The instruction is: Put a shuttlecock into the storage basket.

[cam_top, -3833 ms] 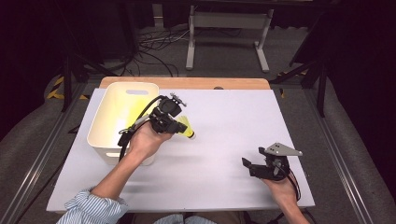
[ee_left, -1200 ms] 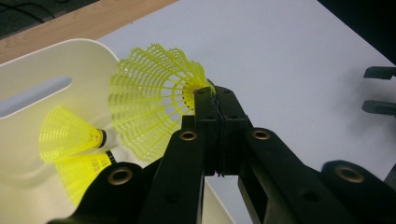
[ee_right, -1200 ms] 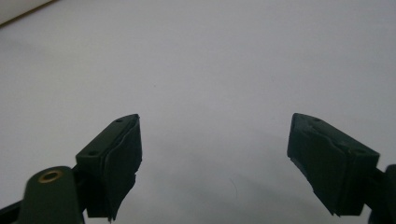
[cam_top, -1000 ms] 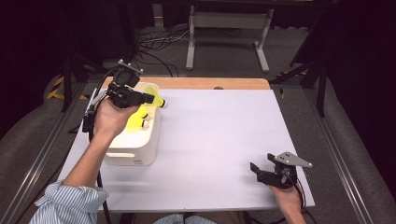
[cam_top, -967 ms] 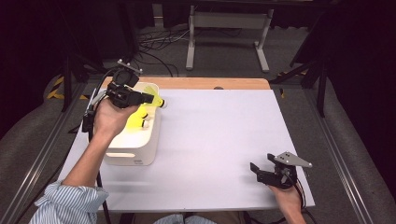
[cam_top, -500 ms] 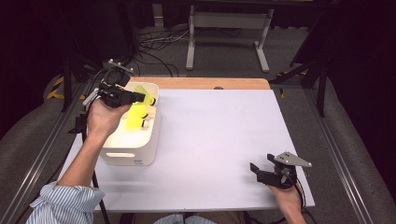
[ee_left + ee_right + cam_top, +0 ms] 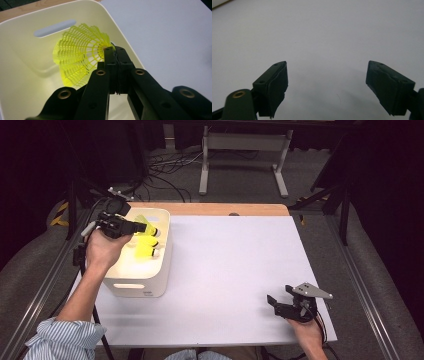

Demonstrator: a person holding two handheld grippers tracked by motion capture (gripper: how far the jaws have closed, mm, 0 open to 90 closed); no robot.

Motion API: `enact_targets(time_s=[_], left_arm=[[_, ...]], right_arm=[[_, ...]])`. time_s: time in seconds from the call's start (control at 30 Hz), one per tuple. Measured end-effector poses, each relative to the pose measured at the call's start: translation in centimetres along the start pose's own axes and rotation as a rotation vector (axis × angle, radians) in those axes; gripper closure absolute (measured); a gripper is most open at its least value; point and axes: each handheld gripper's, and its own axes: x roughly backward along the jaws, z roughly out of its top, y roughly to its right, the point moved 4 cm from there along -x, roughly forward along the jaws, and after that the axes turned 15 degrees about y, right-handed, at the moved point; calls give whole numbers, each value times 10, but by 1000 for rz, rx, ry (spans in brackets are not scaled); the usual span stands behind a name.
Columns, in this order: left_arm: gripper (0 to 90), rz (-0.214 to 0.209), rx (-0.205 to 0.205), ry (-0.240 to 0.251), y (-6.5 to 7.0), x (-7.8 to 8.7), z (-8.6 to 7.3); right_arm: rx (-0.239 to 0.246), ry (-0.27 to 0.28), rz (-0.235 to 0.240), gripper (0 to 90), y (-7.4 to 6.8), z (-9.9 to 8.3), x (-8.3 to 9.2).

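Note:
My left gripper (image 7: 131, 226) (image 7: 115, 50) is shut on a yellow plastic shuttlecock (image 7: 80, 60), pinching it at the narrow end where the mesh skirt converges. It holds the shuttlecock (image 7: 144, 223) over the back of a cream bin (image 7: 162, 270) at the table's left. More yellow shuttlecocks (image 7: 142, 251) lie inside the bin. My right gripper (image 7: 274, 301) (image 7: 327, 85) rests near the table's front right, its jaws wide open with bare white table between them.
The white tabletop (image 7: 230, 265) stretches between the bin and the right gripper, with a wooden strip (image 7: 215, 209) along its far edge. The bin's wall (image 7: 25, 65) has a slot handle (image 7: 55, 28). Metal frames and cables lie on the floor beyond.
The left hand carried the shuttlecock leftward and a little lower over the bin. The right gripper has stayed put.

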Motion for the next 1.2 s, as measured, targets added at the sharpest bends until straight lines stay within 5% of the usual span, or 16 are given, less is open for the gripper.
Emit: enact_targets(time_s=[0.33, 1.2], left_arm=[[892, 29, -3, -72, -7, -14, -18], [888, 21, 7, -185, -7, -42, -43]], right_arm=[[-3, -1, 4, 182, 0, 0, 0], [-5, -5, 9, 181, -1, -1, 0]])
